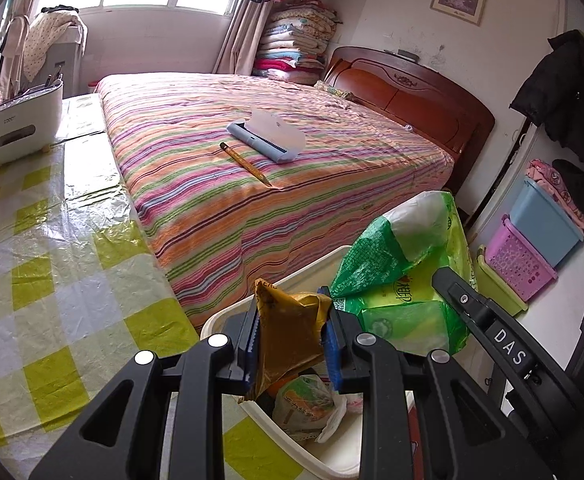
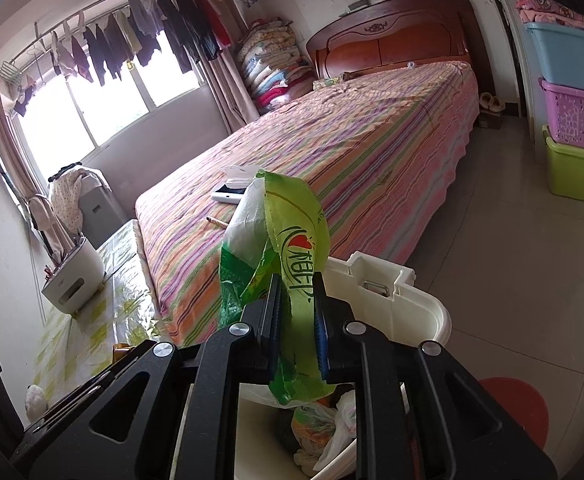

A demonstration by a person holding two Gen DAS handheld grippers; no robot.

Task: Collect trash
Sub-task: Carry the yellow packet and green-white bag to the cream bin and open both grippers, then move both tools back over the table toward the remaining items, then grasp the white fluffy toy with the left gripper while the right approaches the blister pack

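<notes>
My left gripper (image 1: 292,320) is shut on a crumpled brown-yellow wrapper (image 1: 285,356), which hangs over the open white bin (image 1: 275,280). Down in the bin lies a bagged piece of trash (image 1: 308,404). To the right, a green and white plastic bag (image 1: 404,248) is held up by the right gripper, of which one black finger (image 1: 464,300) shows. In the right wrist view my right gripper (image 2: 298,312) is shut on that green bag (image 2: 292,232), also above the bin (image 2: 380,292), whose trash (image 2: 320,420) shows below the jaws.
Behind the bin is a bed with a striped cover (image 1: 251,168), with a pencil (image 1: 243,162) and a blue case (image 1: 263,136) on it. A table under a yellow-checked cloth (image 1: 51,260) holds a white organiser (image 1: 19,124). Stacked plastic baskets (image 2: 576,120) line the right wall.
</notes>
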